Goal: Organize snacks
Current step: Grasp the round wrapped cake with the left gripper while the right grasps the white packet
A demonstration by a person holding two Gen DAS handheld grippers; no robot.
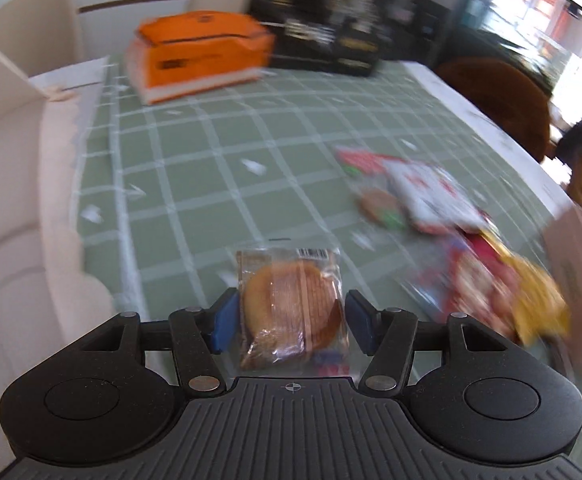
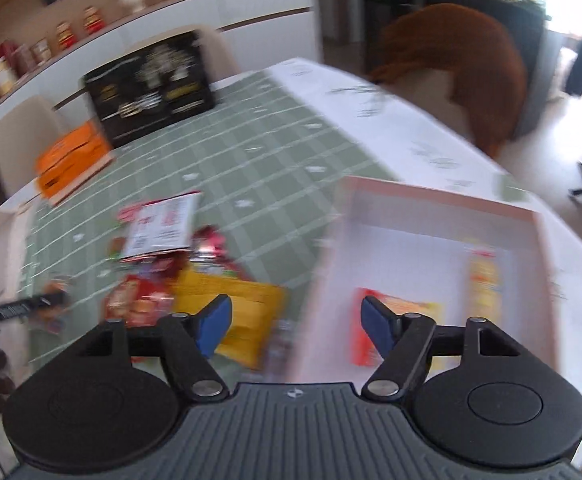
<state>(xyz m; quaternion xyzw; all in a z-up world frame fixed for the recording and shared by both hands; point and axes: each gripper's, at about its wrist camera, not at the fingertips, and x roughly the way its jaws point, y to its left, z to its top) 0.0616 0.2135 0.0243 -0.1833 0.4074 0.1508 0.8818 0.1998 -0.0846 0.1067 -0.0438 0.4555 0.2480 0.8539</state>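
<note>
While the left gripper (image 1: 291, 316) hangs above the green checked desk (image 1: 219, 184), its blue fingers (image 1: 225, 320) stand either side of a cookie pack (image 1: 291, 312), apparently grasping it, though the right pad looks just shy of the wrapper and I cannot be sure of the pinch. The pack sits squarely between the fingers, its long axis running forward along them, barcode end away from the gripper; it is a crinkly clear wrapper round a flat, round, golden-brown biscuit. To the right of those fingers, near but apart, lies a blurred heap of snacks (image 1: 471, 256), glossy red, white and yellow packets. To their left stands a pale box wall (image 1: 7, 92). The right gripper (image 2: 295, 328) is released, fingers wide apart with nothing between them; a yellow packet (image 2: 247, 312) lies under its left finger, and the pink box (image 2: 443, 204) lies ahead and right of them, shallow and stiff-walled, holding an orange pack (image 2: 395, 320) and a long yellow pack (image 2: 485, 284). My guess is that the cookie must go into a box, and the pale one to the left is nearer the hand holding it. Farther ahead sit an orange box (image 1: 199, 52) and a black box (image 1: 323, 20).
</note>
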